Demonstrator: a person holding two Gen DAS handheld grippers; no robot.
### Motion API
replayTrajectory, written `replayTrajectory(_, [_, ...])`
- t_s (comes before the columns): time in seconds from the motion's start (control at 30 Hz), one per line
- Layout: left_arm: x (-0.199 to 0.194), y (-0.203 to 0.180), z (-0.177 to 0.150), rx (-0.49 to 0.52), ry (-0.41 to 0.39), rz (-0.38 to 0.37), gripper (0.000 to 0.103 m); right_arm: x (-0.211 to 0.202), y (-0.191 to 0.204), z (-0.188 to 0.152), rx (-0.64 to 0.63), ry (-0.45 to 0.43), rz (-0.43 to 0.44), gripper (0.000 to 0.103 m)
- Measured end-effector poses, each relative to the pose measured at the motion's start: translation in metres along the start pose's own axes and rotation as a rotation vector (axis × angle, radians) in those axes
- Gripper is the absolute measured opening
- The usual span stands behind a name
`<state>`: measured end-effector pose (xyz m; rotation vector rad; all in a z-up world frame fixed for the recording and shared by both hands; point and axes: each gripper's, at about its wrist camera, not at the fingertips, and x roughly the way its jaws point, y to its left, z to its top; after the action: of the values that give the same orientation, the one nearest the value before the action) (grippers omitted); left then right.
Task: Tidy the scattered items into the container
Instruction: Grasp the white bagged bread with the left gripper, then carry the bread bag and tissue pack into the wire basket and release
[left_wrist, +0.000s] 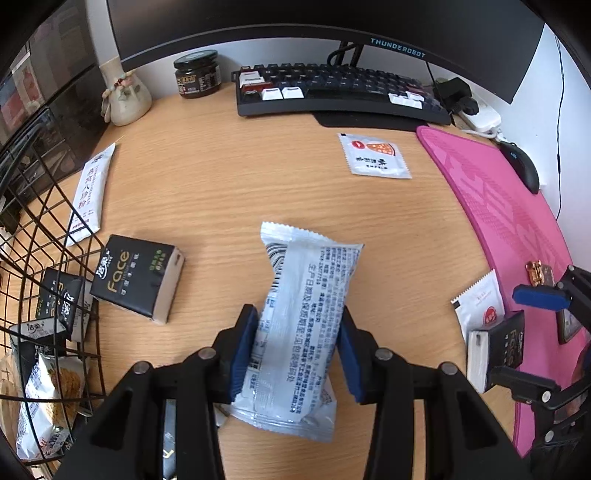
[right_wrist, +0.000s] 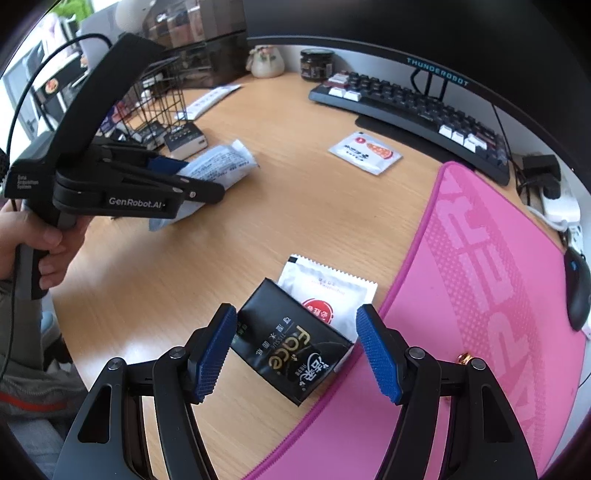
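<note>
The left gripper (left_wrist: 297, 354) is pinching a silver-white snack packet (left_wrist: 306, 314), both blue pads pressed into its sides so the wrapper buckles between them (its printed back faces up, barcode at the left edge). At about nine o'clock from the packet lies a black "Face" tissue pack (left_wrist: 138, 275) flat on the wooden desk (left_wrist: 229, 177), just beside the black wire basket (left_wrist: 48, 236) at the far left. Inside the basket sit more black tissue packs (left_wrist: 61, 299) and a noodle-snack bag (left_wrist: 48, 391). At eleven o'clock, beside the basket's rim, lies a long white sachet (left_wrist: 90, 192); at one o'clock, well apart, a white pizza-print sachet (left_wrist: 375, 157).

The right gripper (right_wrist: 297, 349) stands spread around a second black tissue pack (right_wrist: 291, 341). The left pad looks to touch the pack's corner; the right pad is clear of it, so nothing is clamped. The pack lies tilted, partly over a white sachet with a red seal (right_wrist: 332, 291), right at the edge of the pink mouse mat (right_wrist: 480, 295).

Toward twelve o'clock are the keyboard (left_wrist: 332, 88), a dark jar (left_wrist: 195, 74) and a small ceramic vase (left_wrist: 123, 92) under the monitor (left_wrist: 332, 22). A black mouse (right_wrist: 578, 291) sits at three o'clock on the mat. A hand (right_wrist: 33, 243) grips the left gripper's handle.
</note>
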<state>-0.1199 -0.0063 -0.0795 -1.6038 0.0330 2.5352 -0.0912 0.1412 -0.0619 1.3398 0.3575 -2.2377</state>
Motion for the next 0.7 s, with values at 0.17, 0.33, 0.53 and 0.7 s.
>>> replayTrajectory(0.17, [0.0, -0.001, 0.001, 0.002, 0.001, 0.005, 0.047, -0.003, 0.006, -0.007, -0.102, 0.019, 0.004, 0.068])
replayTrajectory(0.33, [0.001, -0.003, 0.003, 0.007, 0.005, 0.005, 0.047, 0.001, 0.009, -0.012, -0.163, 0.039, 0.005, 0.068])
replayTrajectory(0.53, [0.003, -0.006, 0.004, 0.012, 0.011, 0.008, 0.047, 0.014, 0.018, -0.007, -0.175, 0.055, 0.014, 0.068])
replayTrajectory(0.7, [0.002, -0.004, 0.005, 0.006, 0.009, 0.01, 0.047, 0.016, 0.022, 0.0, -0.136, 0.021, 0.012, 0.051])
